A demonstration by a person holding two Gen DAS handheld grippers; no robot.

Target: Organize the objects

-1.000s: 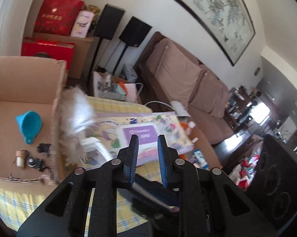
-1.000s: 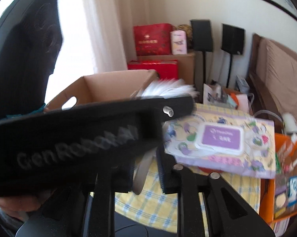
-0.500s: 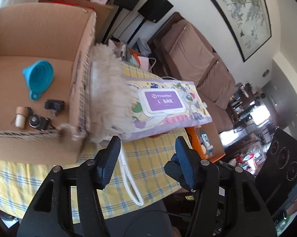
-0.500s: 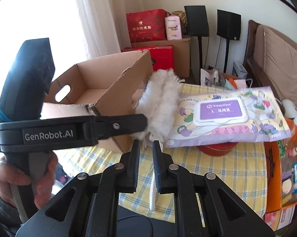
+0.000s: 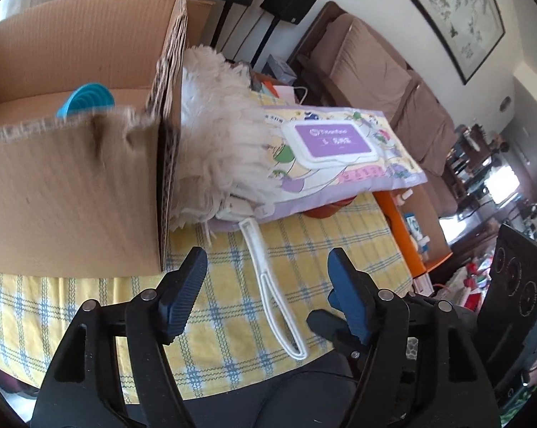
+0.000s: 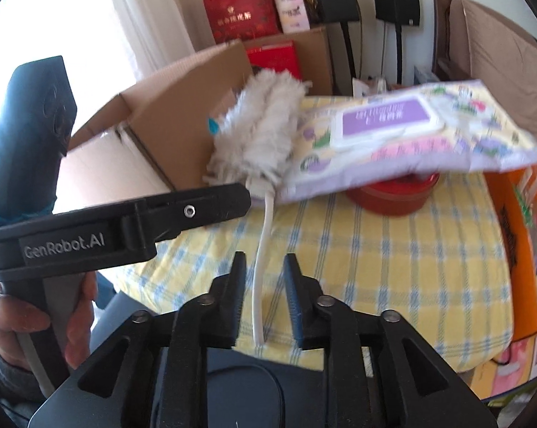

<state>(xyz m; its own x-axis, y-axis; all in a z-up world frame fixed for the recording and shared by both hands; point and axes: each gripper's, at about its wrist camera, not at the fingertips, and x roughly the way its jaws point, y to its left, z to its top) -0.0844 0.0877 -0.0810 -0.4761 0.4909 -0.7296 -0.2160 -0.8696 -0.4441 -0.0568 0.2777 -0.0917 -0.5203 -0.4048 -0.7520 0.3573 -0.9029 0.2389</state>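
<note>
hidden: blue ribbed silicone funnel (image 5: 86, 98) half behind cardboard box (image 5: 72, 192) wall, right view blurred | thing: fluffy white duster (image 5: 222, 149) on yellow checked tablecloth (image 5: 233, 306), head at 12 against box, under purple wet-wipes pack (image 5: 339, 146) | left gripper (image 5: 266, 281) wide, opening, handle between, untouched | right gripper (image 6: 263, 278) narrow, opening, handle between | right view only: hand (image 6: 15, 324), red round tin (image 6: 393, 192)

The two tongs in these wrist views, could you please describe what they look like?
Both are black plastic with angular, cut-out arms and silver pivot screws. The left tongs have ribbed blue pads on their fingers; the right tongs show blue on the edges of their dark ribbed pads. The left tool's body carries white "GenRobot.AI" lettering. The person's hand emerges from a grey sleeve.
</note>
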